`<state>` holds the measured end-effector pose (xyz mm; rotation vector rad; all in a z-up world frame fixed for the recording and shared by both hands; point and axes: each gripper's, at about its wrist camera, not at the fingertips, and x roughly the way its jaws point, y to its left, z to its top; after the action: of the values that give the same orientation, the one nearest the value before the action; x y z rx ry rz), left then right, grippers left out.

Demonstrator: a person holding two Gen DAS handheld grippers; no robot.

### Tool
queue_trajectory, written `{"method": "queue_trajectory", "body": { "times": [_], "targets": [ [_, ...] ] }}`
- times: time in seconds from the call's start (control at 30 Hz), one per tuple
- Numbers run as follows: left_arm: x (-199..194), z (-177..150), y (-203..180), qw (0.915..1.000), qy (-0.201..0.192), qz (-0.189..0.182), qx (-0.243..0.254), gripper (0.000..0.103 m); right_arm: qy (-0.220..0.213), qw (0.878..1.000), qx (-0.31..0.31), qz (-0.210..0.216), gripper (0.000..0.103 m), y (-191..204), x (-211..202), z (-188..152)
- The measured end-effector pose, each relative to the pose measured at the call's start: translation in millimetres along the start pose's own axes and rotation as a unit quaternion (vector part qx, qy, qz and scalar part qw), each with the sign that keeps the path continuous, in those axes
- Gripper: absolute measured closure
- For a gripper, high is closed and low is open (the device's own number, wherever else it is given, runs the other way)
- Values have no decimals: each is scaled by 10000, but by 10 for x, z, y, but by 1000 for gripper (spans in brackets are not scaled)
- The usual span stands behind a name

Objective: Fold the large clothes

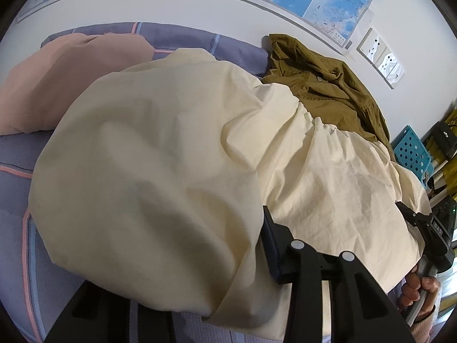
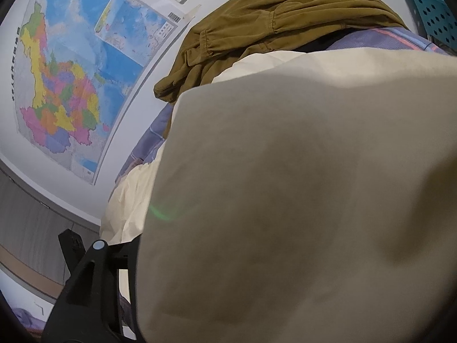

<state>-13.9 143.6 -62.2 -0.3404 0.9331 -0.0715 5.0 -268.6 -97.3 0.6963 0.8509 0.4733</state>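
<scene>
A large cream garment [image 1: 160,154] lies spread over the bed and drapes over both cameras. In the left wrist view my left gripper [image 1: 257,245] is shut on a fold of this cloth; only its right finger [image 1: 271,245] shows, the left one is under the fabric. My right gripper [image 1: 422,223] holds the cloth's far edge at the right, with a hand on its handle. In the right wrist view the cream garment [image 2: 285,200] covers most of the frame and hides the right gripper's tips; one finger [image 2: 71,245] shows at lower left.
An olive jacket [image 1: 328,85] lies crumpled by the wall, also in the right wrist view [image 2: 271,20]. A pink pillow [image 1: 57,80] sits at the left on the purple bed sheet [image 1: 14,200]. A blue perforated basket [image 1: 411,148], wall map [image 2: 71,71] and wall sockets [image 1: 380,57] surround the bed.
</scene>
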Motion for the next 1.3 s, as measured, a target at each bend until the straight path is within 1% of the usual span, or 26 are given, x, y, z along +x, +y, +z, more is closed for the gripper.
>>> {"method": "queue_trajectory", "body": {
  "times": [0.07,0.1,0.17,0.27,0.43,0.5,0.53,0.57,0.63,0.67,0.7,0.8,0.83,0.87,0.9,0.93,0.97,1.07,1.17,1.3],
  "targets": [
    [-1,-2,-6,10000,4,21,1,68,-10,10000,-53,-27,61,12,15,5],
    [-7,0,-3,10000,8,16,-14,69,-16,10000,-80,-5,63,18,13,6],
    [-29,2,8,10000,9,-12,-47,76,-33,9999,-115,36,75,30,-9,7],
    [-64,15,24,9999,7,-82,-96,82,-37,9997,-143,192,83,73,-62,29],
    [-110,16,-2,10000,-14,-47,-24,85,15,9995,-216,210,85,155,-93,67],
    [-102,18,6,10000,1,-69,-29,85,96,9997,-141,185,78,134,-74,76],
    [-91,21,12,10000,14,-78,-50,85,138,9997,-60,194,74,110,-61,76],
    [-78,22,20,9999,27,-92,-62,85,165,9997,-29,185,65,94,-51,78],
    [-62,20,25,9999,37,-106,-56,83,182,9998,0,129,59,70,-22,72],
    [-49,21,25,9999,49,-106,-35,80,189,9997,5,120,53,59,-7,69],
    [-29,23,28,9999,81,-102,-45,79,195,9997,44,119,51,38,17,70],
    [20,29,44,9997,137,-155,-86,74,204,9997,62,155,50,6,61,75],
    [29,32,41,9997,136,-174,-84,72,201,9996,58,165,55,6,64,76],
    [32,33,36,9997,137,-174,-79,73,183,9997,11,157,65,21,62,78],
    [33,26,36,9998,135,-158,-58,73,166,9996,-23,228,69,34,53,79],
    [35,32,32,9998,128,-127,-49,75,146,9995,-25,290,77,42,36,79],
    [26,36,37,9998,112,-131,-75,81,146,9994,-43,312,81,63,23,86],
    [-69,90,26,9998,18,-187,-84,88,47,9990,-43,441,88,173,-69,141],
    [-249,177,-32,9995,-183,-239,98,89,-121,9981,-337,493,90,407,-203,238],
    [-508,368,-93,9980,-395,-407,275,90,-333,9946,-687,705,92,745,-384,396]
  ]
}}
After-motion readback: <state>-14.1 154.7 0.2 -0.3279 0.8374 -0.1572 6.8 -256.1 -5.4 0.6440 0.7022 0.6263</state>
